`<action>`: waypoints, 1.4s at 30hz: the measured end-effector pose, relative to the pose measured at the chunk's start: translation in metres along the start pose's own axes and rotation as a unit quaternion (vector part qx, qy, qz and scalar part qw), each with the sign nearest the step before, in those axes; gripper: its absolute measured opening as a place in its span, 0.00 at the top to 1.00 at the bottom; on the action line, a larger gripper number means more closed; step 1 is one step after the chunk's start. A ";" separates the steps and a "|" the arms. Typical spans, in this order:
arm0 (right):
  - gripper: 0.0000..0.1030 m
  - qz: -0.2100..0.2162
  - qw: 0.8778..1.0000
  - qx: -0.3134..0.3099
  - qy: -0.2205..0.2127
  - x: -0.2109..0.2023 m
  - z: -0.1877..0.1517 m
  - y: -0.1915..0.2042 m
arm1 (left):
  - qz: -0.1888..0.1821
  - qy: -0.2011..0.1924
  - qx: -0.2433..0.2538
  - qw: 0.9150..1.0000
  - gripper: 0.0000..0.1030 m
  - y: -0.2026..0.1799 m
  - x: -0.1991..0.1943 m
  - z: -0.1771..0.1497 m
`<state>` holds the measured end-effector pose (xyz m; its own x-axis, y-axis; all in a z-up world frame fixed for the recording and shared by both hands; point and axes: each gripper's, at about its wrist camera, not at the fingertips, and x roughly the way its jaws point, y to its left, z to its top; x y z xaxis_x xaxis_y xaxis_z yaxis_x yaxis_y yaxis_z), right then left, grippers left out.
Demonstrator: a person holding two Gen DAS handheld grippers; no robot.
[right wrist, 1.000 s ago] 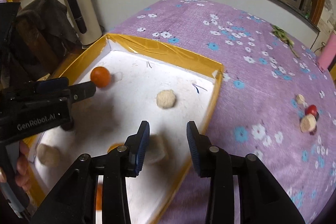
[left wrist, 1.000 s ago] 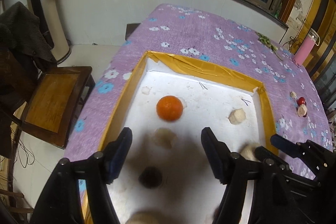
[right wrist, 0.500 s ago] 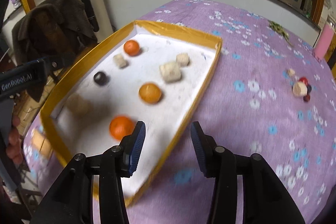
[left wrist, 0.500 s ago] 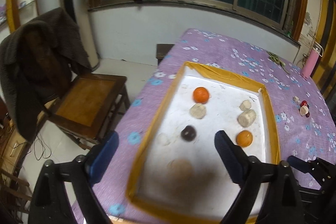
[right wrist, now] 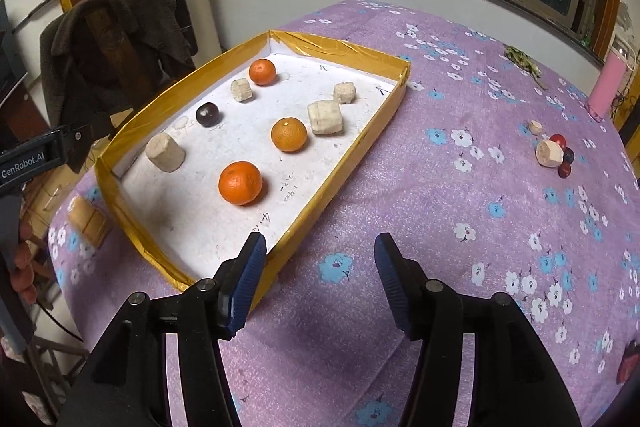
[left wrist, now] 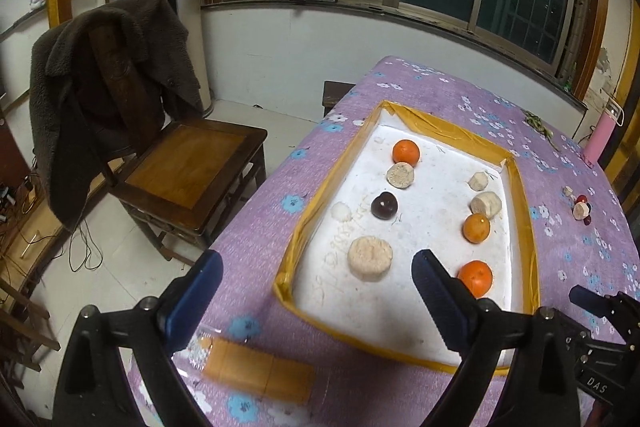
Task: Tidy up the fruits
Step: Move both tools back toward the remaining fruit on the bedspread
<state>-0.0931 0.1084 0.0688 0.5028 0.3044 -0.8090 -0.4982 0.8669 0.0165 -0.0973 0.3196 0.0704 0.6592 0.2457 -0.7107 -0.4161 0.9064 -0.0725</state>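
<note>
The left gripper [left wrist: 316,287] hangs with its jaws wide apart and empty; they have just been opening, and a second ago it sat low over the tray with a pale chunk between its fingers. Now it is pulled back above the near corner of the tray [left wrist: 404,345]. The right gripper [right wrist: 320,279] also stands apart with nothing between its jaws, which have just been opening; it has backed off from the tray to the purple cloth [right wrist: 460,227] beside the rim. Three oranges [right wrist: 240,183], a dark fruit [right wrist: 207,114] and several pale chunks [right wrist: 165,151] lie spread in the tray. I judge both placements finished. A small cluster [right wrist: 554,153] waits well apart on the cloth, probably next.
</note>
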 end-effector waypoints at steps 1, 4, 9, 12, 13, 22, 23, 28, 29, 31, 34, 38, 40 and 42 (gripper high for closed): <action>0.47 0.001 1.000 -0.001 -0.001 -0.001 0.000 0.000 | 0.002 0.001 0.000 1.000 0.06 0.000 -0.001 -0.001; 0.47 0.004 1.000 -0.002 -0.002 -0.002 0.000 -0.003 | 0.009 -0.003 0.002 1.000 0.06 -0.003 -0.006 -0.005; 0.47 0.007 1.000 0.001 -0.006 -0.004 -0.001 -0.013 | 0.009 -0.001 0.014 1.000 0.06 -0.018 -0.010 -0.006; 0.47 0.006 1.000 0.012 -0.009 -0.007 -0.003 -0.026 | 0.002 0.005 0.027 1.000 0.06 -0.035 -0.008 -0.004; 0.47 0.005 1.000 0.017 -0.010 -0.008 -0.004 -0.032 | -0.002 0.006 0.032 0.999 0.06 -0.043 -0.009 -0.003; 0.47 -0.056 0.994 0.088 -0.017 -0.007 -0.006 -0.138 | -0.065 0.023 0.095 0.993 0.06 -0.137 0.002 0.012; 0.46 -0.065 0.993 0.097 -0.018 -0.006 -0.005 -0.153 | -0.073 0.026 0.103 0.992 0.06 -0.148 0.005 0.014; 0.45 -0.088 0.987 0.135 -0.018 0.009 0.012 -0.232 | -0.095 0.045 0.138 0.985 0.06 -0.201 0.019 0.018; 0.45 -0.088 0.986 0.141 -0.019 0.014 0.019 -0.244 | -0.100 0.048 0.142 0.984 0.06 -0.208 0.021 0.019; 0.44 -0.079 0.986 0.148 -0.019 0.023 0.030 -0.260 | -0.105 0.053 0.150 0.982 0.06 -0.223 0.025 0.020; 0.40 -0.076 0.985 0.153 -0.013 0.042 0.044 -0.275 | -0.110 0.062 0.163 0.978 0.06 -0.240 0.030 0.020; 0.40 -0.075 0.987 0.144 0.004 0.068 0.051 -0.283 | -0.109 0.064 0.179 0.976 0.06 -0.257 0.038 0.024; 0.44 -0.099 0.988 0.123 -0.002 0.072 0.052 -0.282 | -0.111 0.068 0.184 0.974 0.06 -0.266 0.044 0.026; 0.71 -0.098 0.990 0.097 -0.015 0.071 0.054 -0.279 | -0.113 0.071 0.194 0.972 0.06 -0.280 0.052 0.027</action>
<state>0.1201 -0.0908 0.0388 0.5990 0.1317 -0.7898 -0.2456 0.9691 -0.0247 0.0702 0.0879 0.0730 0.6021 -0.0002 -0.7984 0.0153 0.9998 0.0113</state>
